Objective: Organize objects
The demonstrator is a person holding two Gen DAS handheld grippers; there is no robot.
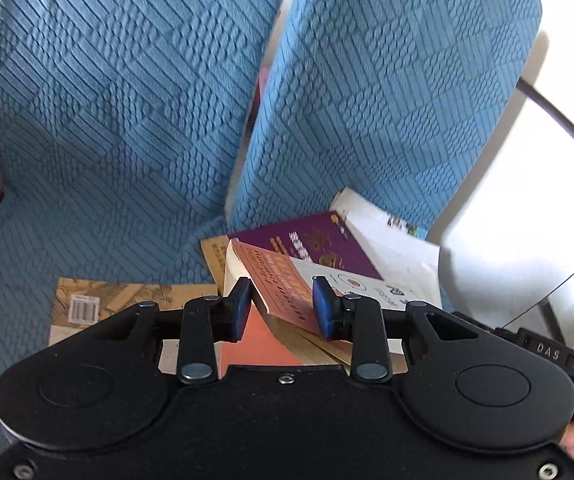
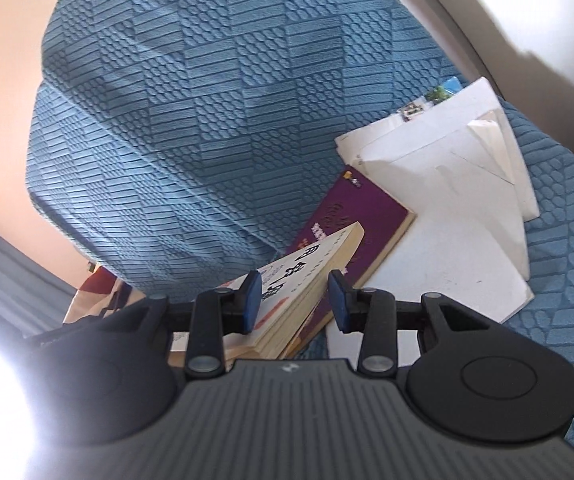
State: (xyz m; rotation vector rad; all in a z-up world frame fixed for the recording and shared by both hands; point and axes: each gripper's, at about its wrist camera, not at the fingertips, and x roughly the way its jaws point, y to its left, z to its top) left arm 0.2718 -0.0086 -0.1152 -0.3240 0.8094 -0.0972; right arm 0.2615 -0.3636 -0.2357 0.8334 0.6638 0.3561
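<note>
The left tongs were closed on the orange book, one pad on each side of it near the spine. The right tongs had the same book between their pads, but whether both pads pressed on it I could not tell. The book was tilted, one end raised above the purple book and the white papers on the blue sofa.

The book could slip or fall open if one grip were loose, because its pages hung free. It could also drag the purple book off the pile.

The lower part of the book was hidden behind the tongs. A brown book was partly covered. Strong glare washed out the lower left of the right view.
</note>
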